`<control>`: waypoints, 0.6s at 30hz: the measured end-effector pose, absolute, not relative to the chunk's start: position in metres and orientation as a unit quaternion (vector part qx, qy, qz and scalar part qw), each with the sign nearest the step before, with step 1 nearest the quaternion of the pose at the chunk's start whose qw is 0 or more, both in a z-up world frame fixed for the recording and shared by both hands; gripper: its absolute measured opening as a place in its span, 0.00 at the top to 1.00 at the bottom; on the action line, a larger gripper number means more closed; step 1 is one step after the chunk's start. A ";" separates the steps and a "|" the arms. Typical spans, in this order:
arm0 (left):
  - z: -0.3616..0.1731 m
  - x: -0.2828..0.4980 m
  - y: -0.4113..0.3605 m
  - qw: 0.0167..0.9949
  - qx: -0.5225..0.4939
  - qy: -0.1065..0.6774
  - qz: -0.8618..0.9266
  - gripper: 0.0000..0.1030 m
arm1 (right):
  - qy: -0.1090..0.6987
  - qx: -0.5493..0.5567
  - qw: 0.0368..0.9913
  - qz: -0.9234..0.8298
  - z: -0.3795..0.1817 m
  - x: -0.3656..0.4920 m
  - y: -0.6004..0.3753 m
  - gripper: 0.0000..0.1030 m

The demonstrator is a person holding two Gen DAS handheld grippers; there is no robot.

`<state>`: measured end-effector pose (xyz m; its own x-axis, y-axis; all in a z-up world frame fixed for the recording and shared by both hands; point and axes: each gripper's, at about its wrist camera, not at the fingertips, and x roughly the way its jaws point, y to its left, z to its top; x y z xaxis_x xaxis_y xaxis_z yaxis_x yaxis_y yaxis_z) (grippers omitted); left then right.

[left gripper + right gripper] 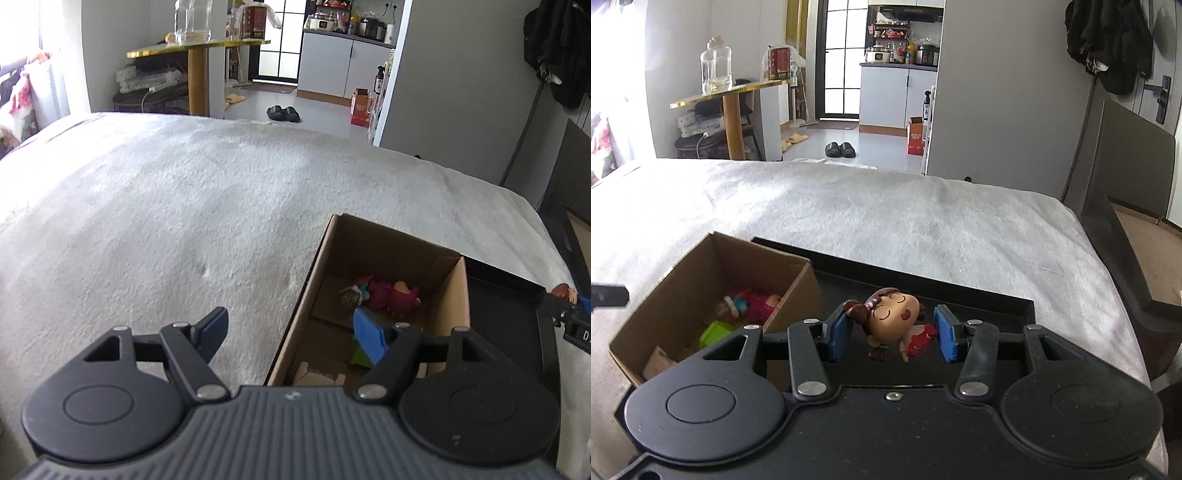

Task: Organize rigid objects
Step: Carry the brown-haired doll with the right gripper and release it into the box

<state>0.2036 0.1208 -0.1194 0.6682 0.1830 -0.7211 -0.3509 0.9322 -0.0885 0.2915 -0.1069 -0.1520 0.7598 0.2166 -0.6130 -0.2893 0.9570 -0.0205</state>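
The right gripper fingers clasp a cartoon girl figurine; the left gripper is spread, empty, hiding part of the cardboard box toys.

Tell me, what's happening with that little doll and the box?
Someone is tidying toys on a bed. The right gripper holds a little doll with brown hair over a black tray. Beside it, a cardboard box already has toys inside. The left gripper is open and empty, near the box.

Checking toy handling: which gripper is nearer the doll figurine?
Right. The right gripper has the doll figurine between its pads, over the black tray. The left gripper hangs open beside the cardboard box, apart from it.
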 end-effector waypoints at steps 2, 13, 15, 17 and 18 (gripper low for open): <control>-0.122 0.201 0.127 0.906 -0.119 0.380 0.146 0.29 | 0.316 -0.057 0.937 0.135 -0.149 0.290 -0.101 0.54; -0.133 0.192 0.154 0.903 -0.161 0.379 0.124 0.29 | 0.306 -0.062 0.941 0.132 -0.137 0.291 -0.067 0.54; -0.134 0.192 0.156 0.902 -0.165 0.379 0.123 0.29 | 0.305 -0.063 0.941 0.132 -0.137 0.292 -0.062 0.54; -0.135 0.191 0.159 0.901 -0.170 0.380 0.122 0.29 | 0.305 -0.066 0.941 0.132 -0.136 0.292 -0.057 0.54; -0.136 0.190 0.161 0.900 -0.173 0.382 0.122 0.29 | 0.305 -0.067 0.941 0.134 -0.136 0.292 -0.054 0.54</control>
